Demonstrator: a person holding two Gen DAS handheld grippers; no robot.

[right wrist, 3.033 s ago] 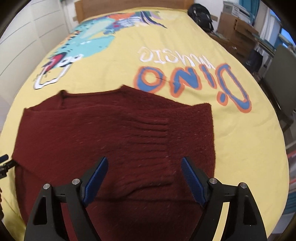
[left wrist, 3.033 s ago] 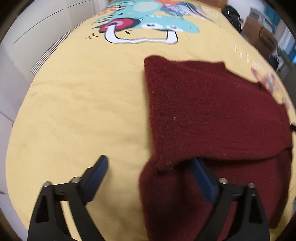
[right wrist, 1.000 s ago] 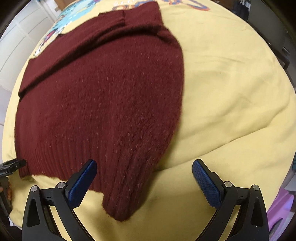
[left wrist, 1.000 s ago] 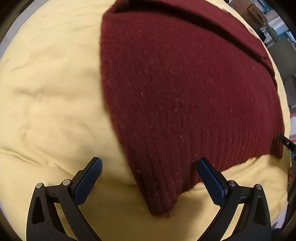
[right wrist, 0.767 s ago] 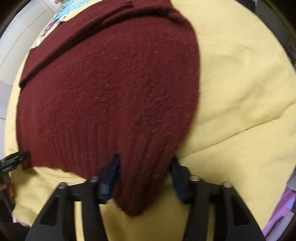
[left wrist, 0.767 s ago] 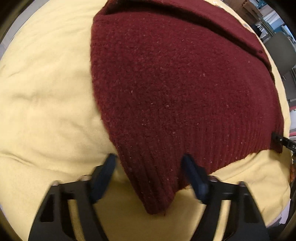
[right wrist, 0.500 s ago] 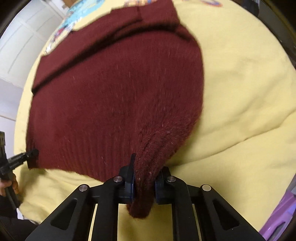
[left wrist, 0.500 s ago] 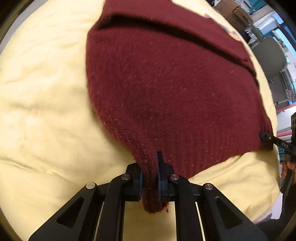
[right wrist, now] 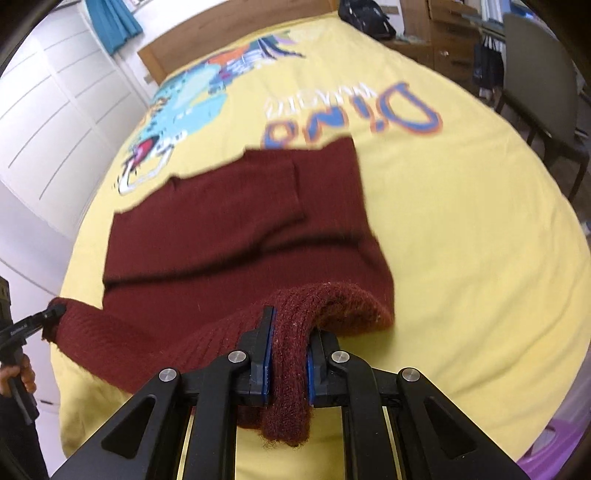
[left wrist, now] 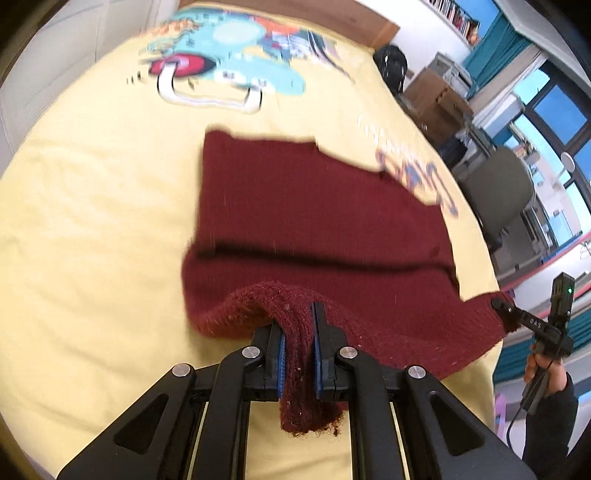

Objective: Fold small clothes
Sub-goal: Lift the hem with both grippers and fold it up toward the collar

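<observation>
A dark red knitted sweater [left wrist: 314, 206] lies on a yellow bedspread [left wrist: 92, 221], sleeves folded in. My left gripper [left wrist: 297, 332] is shut on the left corner of its ribbed hem, lifted off the bed. My right gripper [right wrist: 288, 332] is shut on the right hem corner of the sweater [right wrist: 236, 229], also lifted. The hem hangs stretched between the two grippers. The right gripper also shows in the left wrist view [left wrist: 498, 306], the left gripper in the right wrist view [right wrist: 55, 314], each pinching its corner.
The bedspread carries a dinosaur print [right wrist: 177, 107] and "Dino" lettering [right wrist: 354, 114]. A wooden headboard [right wrist: 236, 29] is at the far end. A grey chair [left wrist: 498, 184], boxes [left wrist: 436, 99] and a black bag [left wrist: 391, 62] stand to the right. White cupboards [right wrist: 48, 122] are on the left.
Both grippers came down to the hem corners, shut on them, and lifted the hem up and forward over the sweater. The view now shows the whole bed again.
</observation>
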